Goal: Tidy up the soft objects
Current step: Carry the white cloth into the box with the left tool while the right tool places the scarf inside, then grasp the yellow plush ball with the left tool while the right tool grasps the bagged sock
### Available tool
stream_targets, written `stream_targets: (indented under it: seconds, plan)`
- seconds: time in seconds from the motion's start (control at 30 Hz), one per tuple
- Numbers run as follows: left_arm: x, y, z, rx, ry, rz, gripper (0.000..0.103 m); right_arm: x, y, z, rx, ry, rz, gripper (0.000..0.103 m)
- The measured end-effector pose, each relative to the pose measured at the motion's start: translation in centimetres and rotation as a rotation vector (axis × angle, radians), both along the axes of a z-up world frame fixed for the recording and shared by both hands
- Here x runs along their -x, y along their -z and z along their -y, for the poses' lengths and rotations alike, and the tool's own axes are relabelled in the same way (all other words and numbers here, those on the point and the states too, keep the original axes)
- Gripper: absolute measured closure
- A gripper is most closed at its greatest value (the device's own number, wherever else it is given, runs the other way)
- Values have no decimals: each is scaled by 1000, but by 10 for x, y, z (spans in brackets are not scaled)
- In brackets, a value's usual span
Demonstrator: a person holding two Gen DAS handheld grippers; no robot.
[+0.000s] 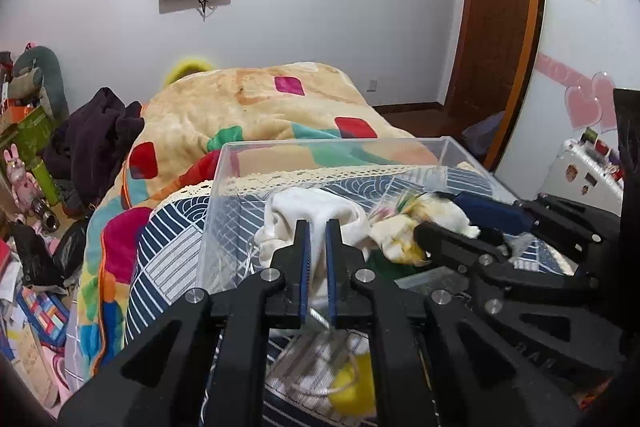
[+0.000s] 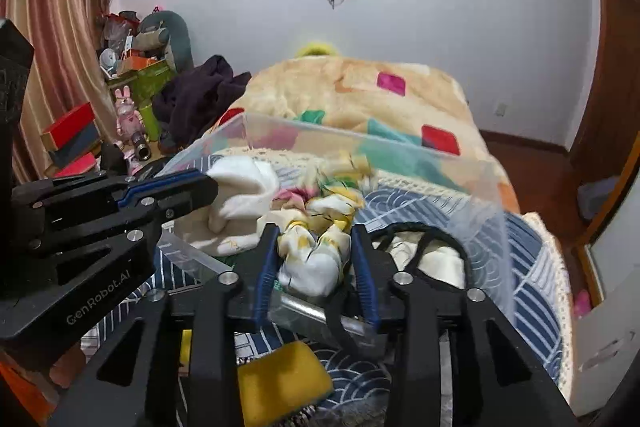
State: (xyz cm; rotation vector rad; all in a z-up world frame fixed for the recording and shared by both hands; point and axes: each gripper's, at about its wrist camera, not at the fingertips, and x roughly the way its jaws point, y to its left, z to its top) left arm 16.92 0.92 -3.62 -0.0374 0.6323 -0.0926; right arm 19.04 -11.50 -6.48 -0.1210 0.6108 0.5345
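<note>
A clear plastic box stands on the bed; it also shows in the right wrist view. My left gripper is shut on a white cloth over the box; the cloth also shows in the right wrist view. My right gripper is shut on a white and yellow floral cloth inside the box; the cloth also shows in the left wrist view. A black strap item lies in the box at right. A yellow sponge lies below my right gripper.
The box rests on a blue patterned cover with a lace edge. A colourful fleece blanket and a dark garment lie beyond. Clutter and toys stand at left. A wooden door is at right.
</note>
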Motion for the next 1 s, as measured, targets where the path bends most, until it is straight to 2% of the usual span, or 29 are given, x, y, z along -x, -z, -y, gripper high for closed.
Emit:
stream_targets:
  seconds: [0.1, 0.23, 0.3, 0.4, 0.47, 0.57, 0.7, 0.87, 1.0]
  plan:
    - [15, -12, -2, 13, 8, 33, 97, 7, -9, 6, -1, 7, 38, 61]
    - [37, -29, -2, 12, 9, 102, 80, 20, -25, 19, -13, 27, 106, 48]
    - [47, -35, -1, 15, 15, 124, 73, 28, -32, 26, -29, 34, 131, 46]
    - [57, -38, 1, 14, 19, 142, 67, 36, -37, 35, -50, 40, 146, 44]
    - [64, -37, 2, 19, 23, 145, 62, 40, -37, 39, -57, 46, 154, 35]
    - [71, -31, 4, 19, 25, 144, 56, 48, -32, 46, -52, 64, 162, 30]
    - [79, -12, 6, 25, 31, 111, 52, 50, -14, 56, -35, 92, 124, 29]
    - [81, 18, 8, 15, 29, 36, 52, 41, 14, 64, -42, 115, 11, 28]
    - [83, 43, 1, 70, 13, -19, 52, 41, 38, 73, -57, 124, -68, 28]
